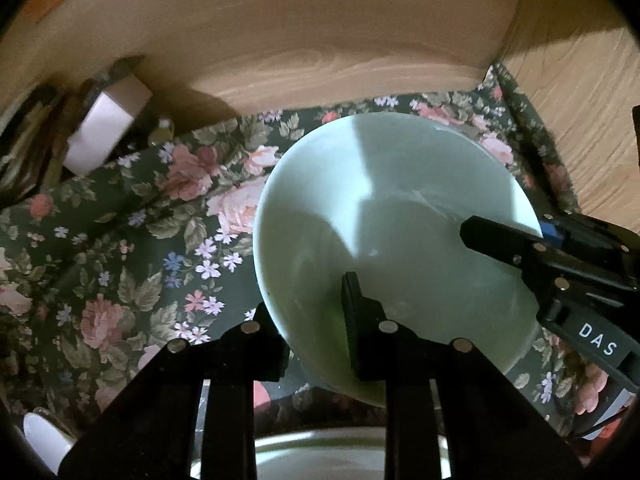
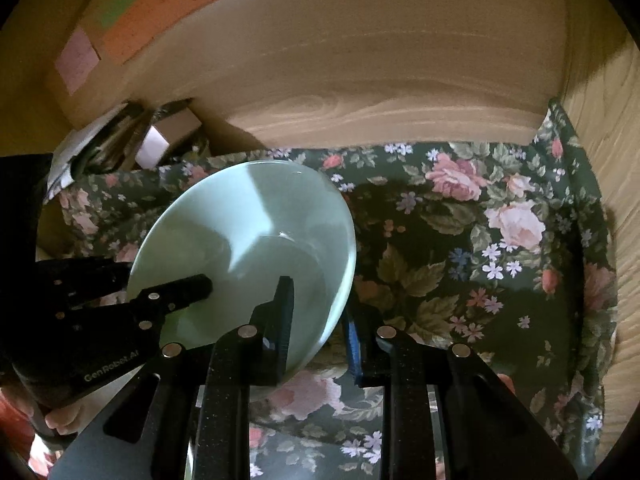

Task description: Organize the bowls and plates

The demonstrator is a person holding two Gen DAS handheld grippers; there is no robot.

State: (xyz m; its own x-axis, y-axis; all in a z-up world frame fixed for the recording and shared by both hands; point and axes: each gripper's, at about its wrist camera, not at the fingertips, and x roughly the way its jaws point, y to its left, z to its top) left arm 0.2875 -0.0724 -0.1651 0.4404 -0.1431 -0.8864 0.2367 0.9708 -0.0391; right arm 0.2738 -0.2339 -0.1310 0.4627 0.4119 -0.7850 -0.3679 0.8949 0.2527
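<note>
We find one pale green bowl [image 1: 400, 208] held over a floral tablecloth [image 1: 132, 248], inside a wood-grain enclosure whose back panel [image 1: 320, 40] rises behind it. Both grippers grasp the bowl at its rim.

The left gripper [image 1: 312, 320] is clamped on the near-left rim: one finger sits inside the bowl, the other outside and below the wall. In the right wrist view this same gripper [image 2: 160, 284] enters from the left, one finger reaching into the bowl [image 2: 248, 240].

The right gripper [image 2: 320, 320] is clenched on the opposite rim, its inner finger lying against the bowl's interior and its outer finger, with a blue pad, just beyond the edge. From the left wrist view the right gripper [image 1: 508, 236] comes in from the right, one finger across the bowl's inner wall.

The bowl appears tilted in both views. Whether its base touches the cloth we cannot tell.

A white box [image 1: 104, 132] lies at the rear left corner. The rim of a plate [image 1: 320, 444] shows beneath the left gripper.
</note>
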